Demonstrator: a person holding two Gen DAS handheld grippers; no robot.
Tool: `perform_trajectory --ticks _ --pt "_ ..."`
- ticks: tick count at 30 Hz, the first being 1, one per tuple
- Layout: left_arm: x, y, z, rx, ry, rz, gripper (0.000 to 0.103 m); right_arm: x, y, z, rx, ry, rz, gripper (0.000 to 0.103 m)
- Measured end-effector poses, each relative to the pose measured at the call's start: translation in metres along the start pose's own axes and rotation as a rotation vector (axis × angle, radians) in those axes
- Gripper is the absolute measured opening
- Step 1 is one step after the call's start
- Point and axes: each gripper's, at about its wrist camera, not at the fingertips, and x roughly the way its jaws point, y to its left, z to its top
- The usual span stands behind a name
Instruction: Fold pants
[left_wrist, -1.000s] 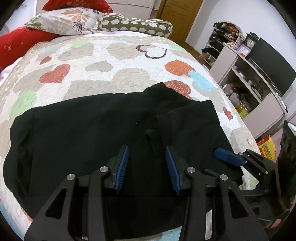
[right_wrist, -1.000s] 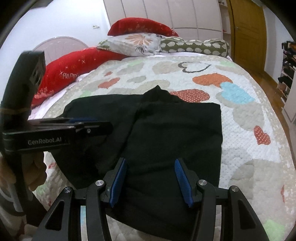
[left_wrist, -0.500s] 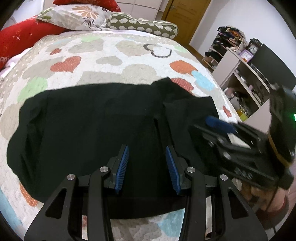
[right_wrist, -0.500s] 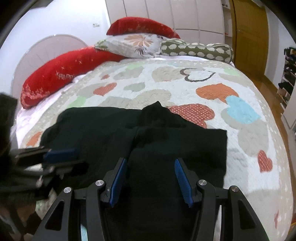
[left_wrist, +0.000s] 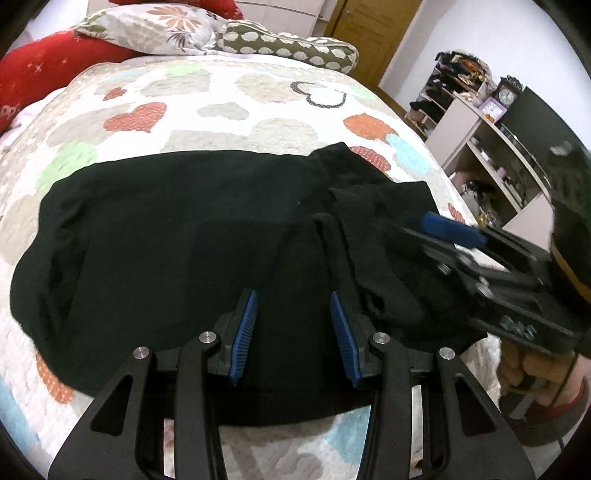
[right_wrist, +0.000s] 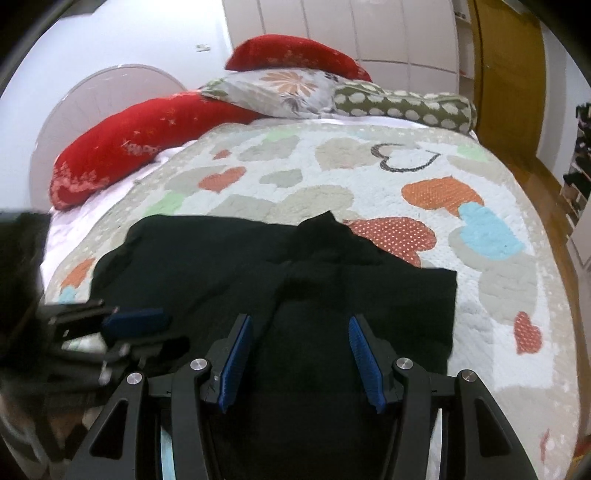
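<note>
Black pants (left_wrist: 177, 236) lie spread across the heart-patterned quilt (left_wrist: 221, 103), with a folded, bunched part at their right end (left_wrist: 373, 258). My left gripper (left_wrist: 293, 332) is open and empty, hovering above the pants' near edge. My right gripper (right_wrist: 299, 354) is open and empty above the right half of the pants (right_wrist: 332, 288). The right gripper also shows in the left wrist view (left_wrist: 454, 232), low over the bunched part. The left gripper shows blurred in the right wrist view (right_wrist: 136, 321).
Red, floral and dotted pillows (right_wrist: 280, 88) lie at the head of the bed. A shelf unit with a clock and a dark screen (left_wrist: 495, 140) stands right of the bed. The bed's near edge is just below both grippers.
Both grippers have risen and shifted left over the pants, staying open. The right gripper has moved closer in over the bunched right end. The pants have not moved.
</note>
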Motion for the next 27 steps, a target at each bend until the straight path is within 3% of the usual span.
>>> perform_trajectory --ticks 5,8,18,27 --pt "-0.005 0.007 -0.004 -0.026 -0.004 0.008 0.041 -0.001 0.015 -0.021 -0.038 0.039 0.018 0.052" --pt "-0.007 0.008 -0.007 -0.033 -0.003 0.017 0.041 0.014 0.025 -0.031 -0.065 0.07 -0.015 0.052" --pt "-0.025 0.014 -0.012 -0.046 -0.055 0.087 0.041 -0.006 0.031 -0.007 -0.051 0.004 0.036 0.052" --pt "-0.026 0.024 -0.014 -0.067 -0.048 0.106 0.041 0.026 0.036 -0.012 -0.05 0.07 0.017 0.052"
